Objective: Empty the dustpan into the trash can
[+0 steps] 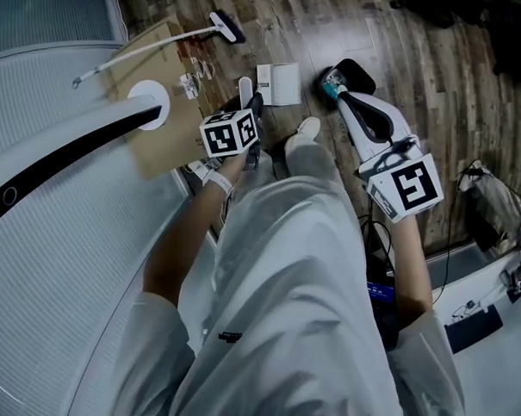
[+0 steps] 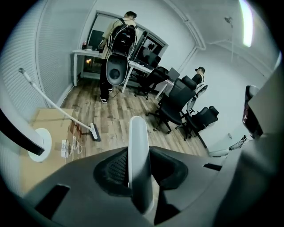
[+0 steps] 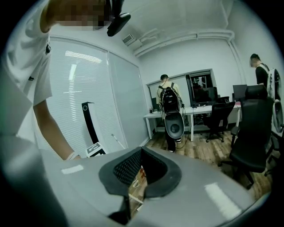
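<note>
My left gripper (image 1: 249, 102) points steeply down over the wood floor, shut on a slim white upright handle (image 1: 245, 83), apparently the dustpan's. In the left gripper view that handle (image 2: 137, 137) stands between the two black pads of the left gripper (image 2: 138, 170), which press on it from both sides. The pan itself is hidden below my hand. My right gripper (image 1: 336, 80) is held out to the right of my leg, shut, with nothing in it; in its own view the right gripper (image 3: 140, 166) shows only a thin slit. No trash can is in view.
A white-handled broom (image 1: 227, 25) lies across a cardboard sheet (image 1: 158, 143) on the floor. A tall black-and-white tower (image 1: 68, 149) stands by the blind wall. A white booklet (image 1: 278, 83) lies by my shoe (image 1: 307, 127). A person with a backpack (image 2: 119, 48) and office chairs (image 2: 179, 106) are farther off.
</note>
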A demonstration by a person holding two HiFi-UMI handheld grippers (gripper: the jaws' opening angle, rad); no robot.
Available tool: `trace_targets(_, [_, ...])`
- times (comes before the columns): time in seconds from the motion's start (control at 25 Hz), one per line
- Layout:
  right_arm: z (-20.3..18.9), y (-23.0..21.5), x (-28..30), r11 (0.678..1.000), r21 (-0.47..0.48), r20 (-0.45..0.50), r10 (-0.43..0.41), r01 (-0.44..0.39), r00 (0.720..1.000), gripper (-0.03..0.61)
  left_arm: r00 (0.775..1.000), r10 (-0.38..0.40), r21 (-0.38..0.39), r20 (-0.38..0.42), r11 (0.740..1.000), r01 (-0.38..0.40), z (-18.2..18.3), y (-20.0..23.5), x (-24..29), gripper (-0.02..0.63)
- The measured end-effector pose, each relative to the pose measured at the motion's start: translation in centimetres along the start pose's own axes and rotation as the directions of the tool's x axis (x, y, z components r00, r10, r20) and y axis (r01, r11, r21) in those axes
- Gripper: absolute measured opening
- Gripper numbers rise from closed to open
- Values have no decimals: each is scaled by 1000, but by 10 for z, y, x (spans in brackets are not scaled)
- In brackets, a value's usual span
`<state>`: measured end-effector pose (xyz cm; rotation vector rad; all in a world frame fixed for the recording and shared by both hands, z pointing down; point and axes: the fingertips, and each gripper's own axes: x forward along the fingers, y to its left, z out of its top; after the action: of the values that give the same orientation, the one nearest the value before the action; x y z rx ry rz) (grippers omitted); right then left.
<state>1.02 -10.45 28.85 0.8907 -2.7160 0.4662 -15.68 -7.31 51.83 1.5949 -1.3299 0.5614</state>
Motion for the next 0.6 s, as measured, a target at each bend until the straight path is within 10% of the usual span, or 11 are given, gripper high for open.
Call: trace_targets(0.6, [-11,15,-10,999,15,-1,-37,37,999,12,999,-50,-17,16,999,50,14,3,-9,167])
